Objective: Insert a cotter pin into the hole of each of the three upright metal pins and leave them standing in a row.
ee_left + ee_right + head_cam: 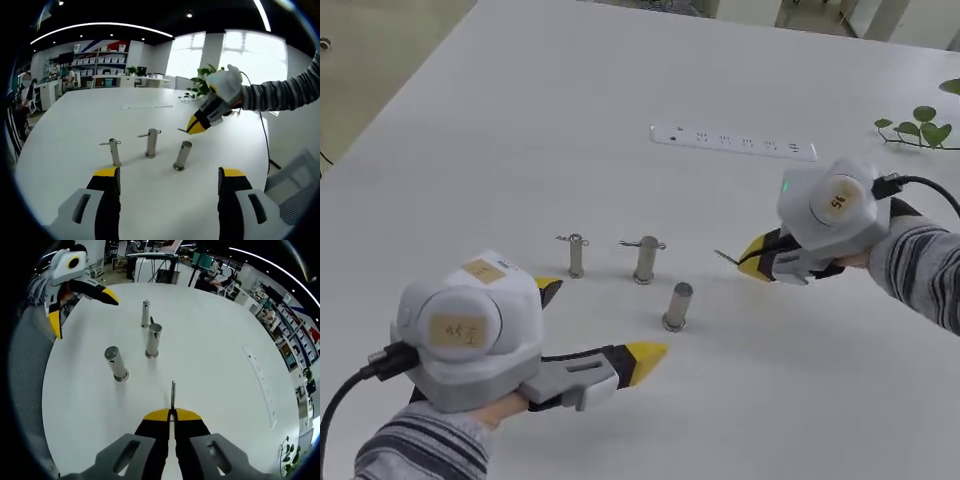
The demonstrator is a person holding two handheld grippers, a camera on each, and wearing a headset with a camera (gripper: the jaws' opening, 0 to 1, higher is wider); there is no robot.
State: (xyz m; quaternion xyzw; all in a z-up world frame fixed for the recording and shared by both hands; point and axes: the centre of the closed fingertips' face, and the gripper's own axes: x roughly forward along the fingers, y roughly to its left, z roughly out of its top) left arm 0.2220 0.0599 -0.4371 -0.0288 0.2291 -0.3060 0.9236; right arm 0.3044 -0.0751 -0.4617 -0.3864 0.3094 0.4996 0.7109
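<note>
Pinching cotter pin [173, 395] in pressed-together right gripper [172, 414] fingers, long axis straight ahead. Bare metal pin [116, 364] upright on bench [620, 120], ahead-left of tip. Rear pins [646, 259] already cottered. Left gripper [602, 320] fingers spread, holding nothing, near bare pin.

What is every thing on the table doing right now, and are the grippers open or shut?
left gripper: open, holding nothing
right gripper: shut on the held cotter pin
left metal pin: standing, first fitted cotter pin through it
middle metal pin: standing, second fitted cotter pin through it
near metal pin: standing, nothing through it yet
</note>
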